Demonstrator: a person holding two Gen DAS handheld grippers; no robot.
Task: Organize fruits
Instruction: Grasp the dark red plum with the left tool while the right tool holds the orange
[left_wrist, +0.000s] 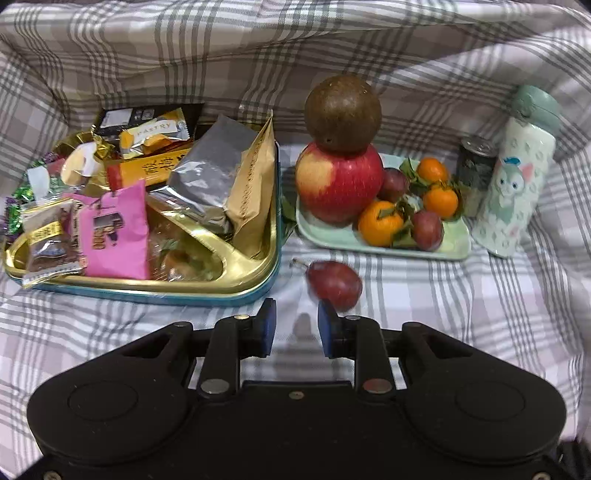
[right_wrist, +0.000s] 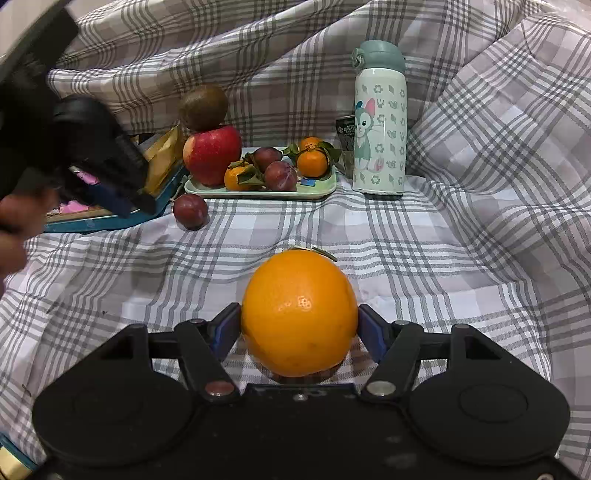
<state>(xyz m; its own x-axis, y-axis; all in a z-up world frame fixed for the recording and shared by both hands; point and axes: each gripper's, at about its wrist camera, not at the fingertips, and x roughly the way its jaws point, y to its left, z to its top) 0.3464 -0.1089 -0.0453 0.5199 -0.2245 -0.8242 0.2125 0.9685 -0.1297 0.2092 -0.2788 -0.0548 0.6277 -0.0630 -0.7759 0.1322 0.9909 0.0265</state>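
My right gripper is shut on a large orange, its blue pads pressing both sides just above the checked cloth. My left gripper stands open with nothing between its pads. A loose red plum lies on the cloth just beyond its right fingertip, in front of the pale green plate. The plate holds a red apple with a brown round fruit on top, tangerines and plums. In the right wrist view the loose plum lies before the plate.
A gold tin full of snack packets sits left of the plate. Right of the plate stand a cartoon-printed bottle and a dark can. Bunched checked cloth rises behind and to the right. A person's hand holds the left gripper.
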